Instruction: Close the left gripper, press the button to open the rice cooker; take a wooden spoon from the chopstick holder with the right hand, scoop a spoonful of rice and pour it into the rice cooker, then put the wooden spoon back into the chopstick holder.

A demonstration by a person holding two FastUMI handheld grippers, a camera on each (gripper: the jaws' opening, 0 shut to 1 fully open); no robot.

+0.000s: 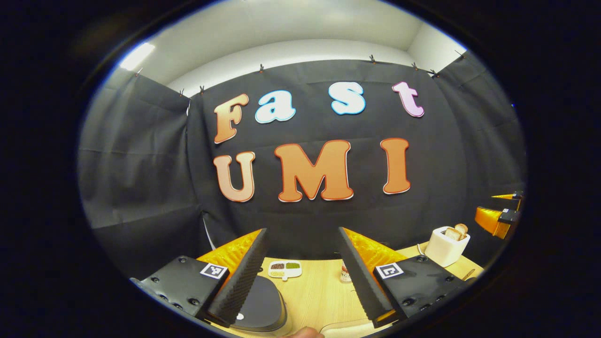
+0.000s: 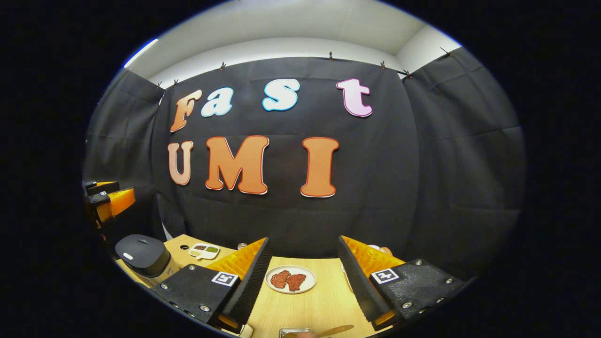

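The rice cooker [image 1: 263, 305] has a dark lid, which is down, and stands on the wooden table just beyond my left gripper's left finger. My left gripper [image 1: 303, 232] is open and holds nothing. In the right gripper view the rice cooker [image 2: 143, 256] stands at the table's far left, with the left gripper [image 2: 110, 199] above it. My right gripper [image 2: 304, 239] is open and holds nothing. A wooden utensil [image 2: 335, 330] lies at the bottom edge beside a container rim [image 2: 293, 332]; I cannot tell if it is the spoon.
A white divided dish [image 1: 285, 268] of beans and a small jar [image 1: 346, 273] sit at the table's back. A white toaster [image 1: 447, 244] with bread stands to the right. A plate of meat [image 2: 290, 279] lies between my right gripper's fingers.
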